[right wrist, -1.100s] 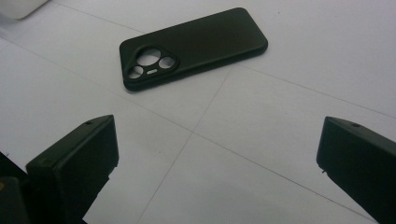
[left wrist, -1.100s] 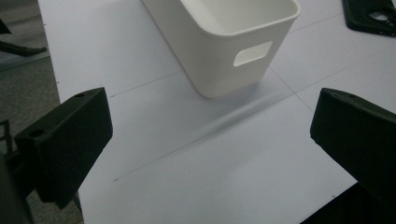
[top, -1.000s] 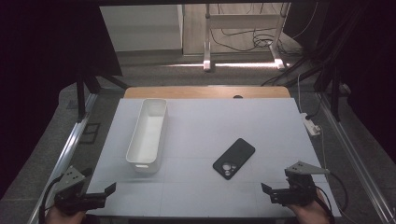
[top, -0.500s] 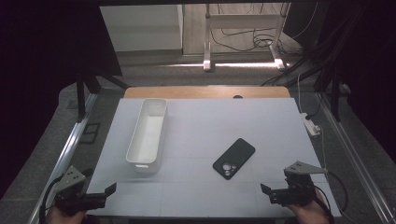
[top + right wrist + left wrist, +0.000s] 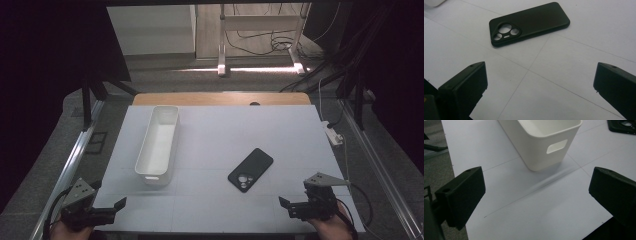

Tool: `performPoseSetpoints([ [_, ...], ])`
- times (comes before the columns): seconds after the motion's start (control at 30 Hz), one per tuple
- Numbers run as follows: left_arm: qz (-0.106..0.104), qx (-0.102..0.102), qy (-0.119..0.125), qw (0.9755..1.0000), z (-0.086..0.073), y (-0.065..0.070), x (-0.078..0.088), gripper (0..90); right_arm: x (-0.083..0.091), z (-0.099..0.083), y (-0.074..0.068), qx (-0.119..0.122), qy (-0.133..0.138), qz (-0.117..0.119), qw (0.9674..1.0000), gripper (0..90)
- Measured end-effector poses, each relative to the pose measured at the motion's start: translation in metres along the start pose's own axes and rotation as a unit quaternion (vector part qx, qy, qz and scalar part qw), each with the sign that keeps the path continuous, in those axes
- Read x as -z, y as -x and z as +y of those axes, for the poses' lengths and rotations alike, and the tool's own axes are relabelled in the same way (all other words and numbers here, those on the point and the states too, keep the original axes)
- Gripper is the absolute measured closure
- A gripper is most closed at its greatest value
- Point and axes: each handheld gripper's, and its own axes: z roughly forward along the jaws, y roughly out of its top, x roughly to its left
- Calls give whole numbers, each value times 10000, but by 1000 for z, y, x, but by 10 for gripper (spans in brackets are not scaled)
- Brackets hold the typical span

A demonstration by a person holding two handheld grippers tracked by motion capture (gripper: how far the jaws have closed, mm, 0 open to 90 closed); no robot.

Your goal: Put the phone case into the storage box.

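Note:
A long white bin (image 5: 159, 145) stands on the left half of the white table (image 5: 280, 135), its handle cut-out end (image 5: 556, 146) facing me. A black phone case (image 5: 251, 169) lies flat, right of centre, camera holes toward me (image 5: 529, 23). My left gripper (image 5: 112, 206) hovers at the table's front left corner, open, its jaws wide apart (image 5: 536, 195) and pointing at the bin's near end. My right gripper (image 5: 292, 200) rests at the front right, open too (image 5: 540, 87), a short way in front of the phone case. Neither holds anything.
A white power strip (image 5: 334, 134) lies at the table's right edge. A wooden strip (image 5: 220, 98) borders the far edge. Metal rails (image 5: 75, 160) run along both sides, and cables (image 5: 270, 47) lie on the floor beyond.

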Motion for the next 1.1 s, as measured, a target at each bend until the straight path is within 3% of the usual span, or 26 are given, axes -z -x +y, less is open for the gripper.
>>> performPoseSetpoints([
  [0.57, -215, 29, 32, 9998, -1, -3, 0, 11, -4, 6, -4, 166, -78, -3, 9998, 0],
  [1.1, -250, 93, 30, 9996, -1, -5, 0, 3, -16, 18, -4, 279, -163, 96, 9994, 0],
])
